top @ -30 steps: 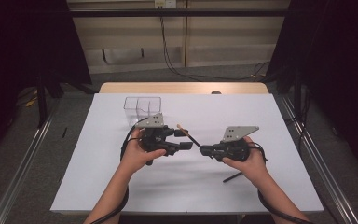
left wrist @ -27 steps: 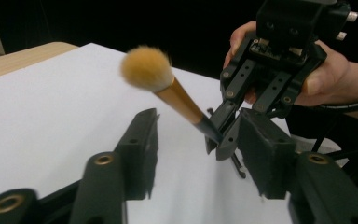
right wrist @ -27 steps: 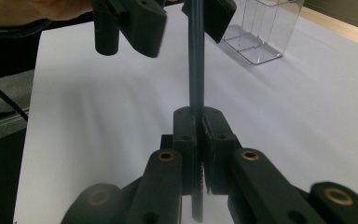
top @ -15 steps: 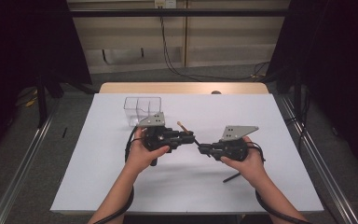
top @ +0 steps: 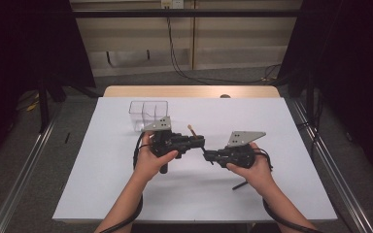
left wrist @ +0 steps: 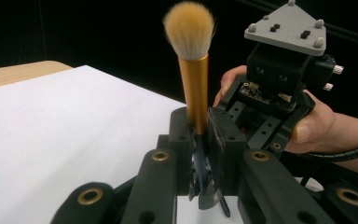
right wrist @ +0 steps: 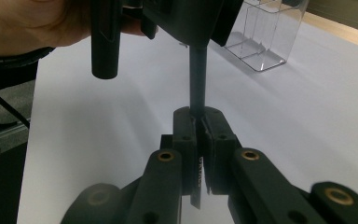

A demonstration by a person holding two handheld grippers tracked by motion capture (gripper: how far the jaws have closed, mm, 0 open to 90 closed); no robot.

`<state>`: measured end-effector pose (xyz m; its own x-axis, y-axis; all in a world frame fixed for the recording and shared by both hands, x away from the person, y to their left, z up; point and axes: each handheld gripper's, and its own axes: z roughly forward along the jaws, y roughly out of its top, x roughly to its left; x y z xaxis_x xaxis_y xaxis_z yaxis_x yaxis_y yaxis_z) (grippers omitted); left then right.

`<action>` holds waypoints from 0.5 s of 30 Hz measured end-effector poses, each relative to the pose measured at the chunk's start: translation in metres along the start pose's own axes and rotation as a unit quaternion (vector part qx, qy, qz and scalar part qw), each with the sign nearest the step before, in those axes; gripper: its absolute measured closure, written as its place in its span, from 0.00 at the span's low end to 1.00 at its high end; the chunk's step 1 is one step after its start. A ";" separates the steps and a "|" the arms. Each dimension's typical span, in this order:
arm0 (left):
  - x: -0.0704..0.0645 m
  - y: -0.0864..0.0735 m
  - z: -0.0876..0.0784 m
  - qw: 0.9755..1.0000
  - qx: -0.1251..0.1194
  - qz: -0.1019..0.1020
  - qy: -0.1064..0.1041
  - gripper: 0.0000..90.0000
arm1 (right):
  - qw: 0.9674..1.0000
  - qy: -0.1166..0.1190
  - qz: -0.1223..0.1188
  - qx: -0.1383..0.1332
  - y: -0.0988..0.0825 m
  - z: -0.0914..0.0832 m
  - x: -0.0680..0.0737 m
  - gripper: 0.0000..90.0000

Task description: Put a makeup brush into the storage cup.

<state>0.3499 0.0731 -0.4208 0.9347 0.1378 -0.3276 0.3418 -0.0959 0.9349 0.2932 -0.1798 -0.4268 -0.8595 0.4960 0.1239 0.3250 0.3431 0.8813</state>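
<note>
Both claws met over the middle of the white table (top: pixel 102 194), well clear of its edges. Left claw (left wrist: pixel 199 135) had just been closing, and its jaws pinched the gold ferrule of a makeup brush (left wrist: pixel 193 70), bristles pointing up and away in the left gripper view. Right claw (right wrist: pixel 198 128) was pressed together on the brush's dark handle end, so the brush bridged the two, lifted off the table. Open white surface lay on every side — most of it toward the near edge and the right. Only a clear plastic organizer (top: pixel 148 114) stood near, behind the left hand (top: pixel 150 160). From above, hands and claw bodies hid most of the brush; the handle's tip was cut off below the right claw's jaws.
</note>
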 end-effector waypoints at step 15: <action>-0.003 0.001 0.003 1.000 -0.022 0.004 0.002 0.92 | 1.000 0.004 0.023 -0.017 0.001 0.008 0.002 0.94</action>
<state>0.3474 0.0695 -0.4191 0.9368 0.1414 -0.3199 0.3298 -0.0529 0.9426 0.2946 -0.1722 -0.4294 -0.8469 0.5043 0.1683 0.3507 0.2920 0.8898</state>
